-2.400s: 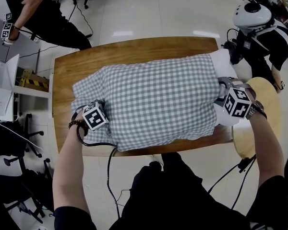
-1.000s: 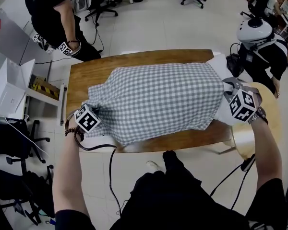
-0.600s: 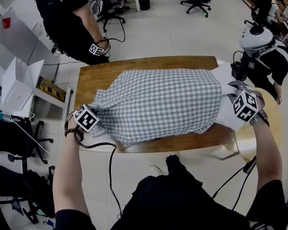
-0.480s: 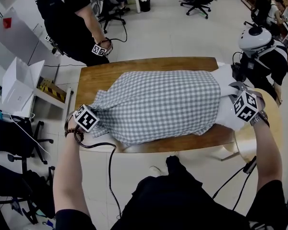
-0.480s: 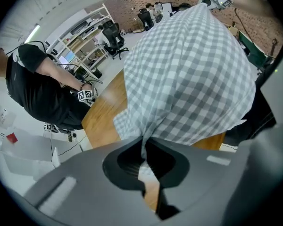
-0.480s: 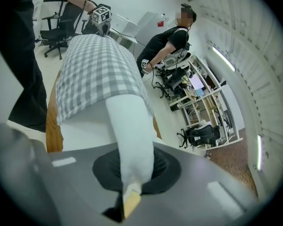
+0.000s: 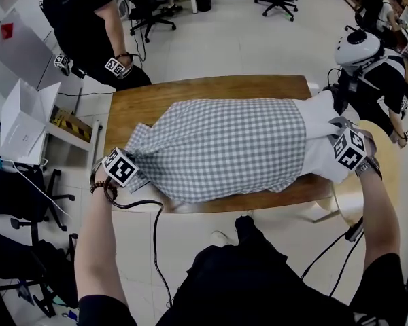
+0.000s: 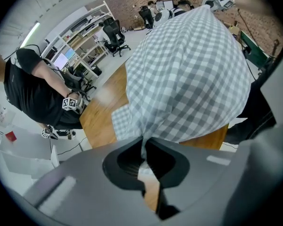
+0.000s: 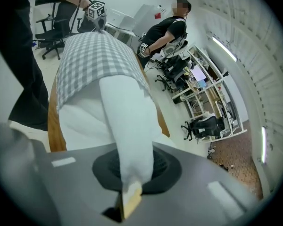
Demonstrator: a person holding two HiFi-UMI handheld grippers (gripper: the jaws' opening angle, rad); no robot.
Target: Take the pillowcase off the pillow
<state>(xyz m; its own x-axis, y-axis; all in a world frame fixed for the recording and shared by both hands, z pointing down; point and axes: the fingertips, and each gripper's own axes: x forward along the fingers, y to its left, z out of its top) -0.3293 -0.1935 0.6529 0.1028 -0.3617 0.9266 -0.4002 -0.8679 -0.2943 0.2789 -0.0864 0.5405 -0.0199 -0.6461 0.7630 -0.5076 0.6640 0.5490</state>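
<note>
Pillowcase (image 7: pixel 224 148) slid left with left gripper (image 7: pixel 131 160); outstretched right gripper (image 7: pixel 328 129) clamps pillow (image 7: pixel 319 111).

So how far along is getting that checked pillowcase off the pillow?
Early days. Done: the white pillow has one end poking out of the checked pillowcase. In hand: the right gripper is shut on that bare end, the left gripper on the pillowcase's opposite corner. Left: most of the pillow is covered.

surface: wooden table (image 7: pixel 190 90) | on it: pillow (image 7: pixel 321 145) partly in checked pillowcase (image 7: pixel 224 148)
</note>
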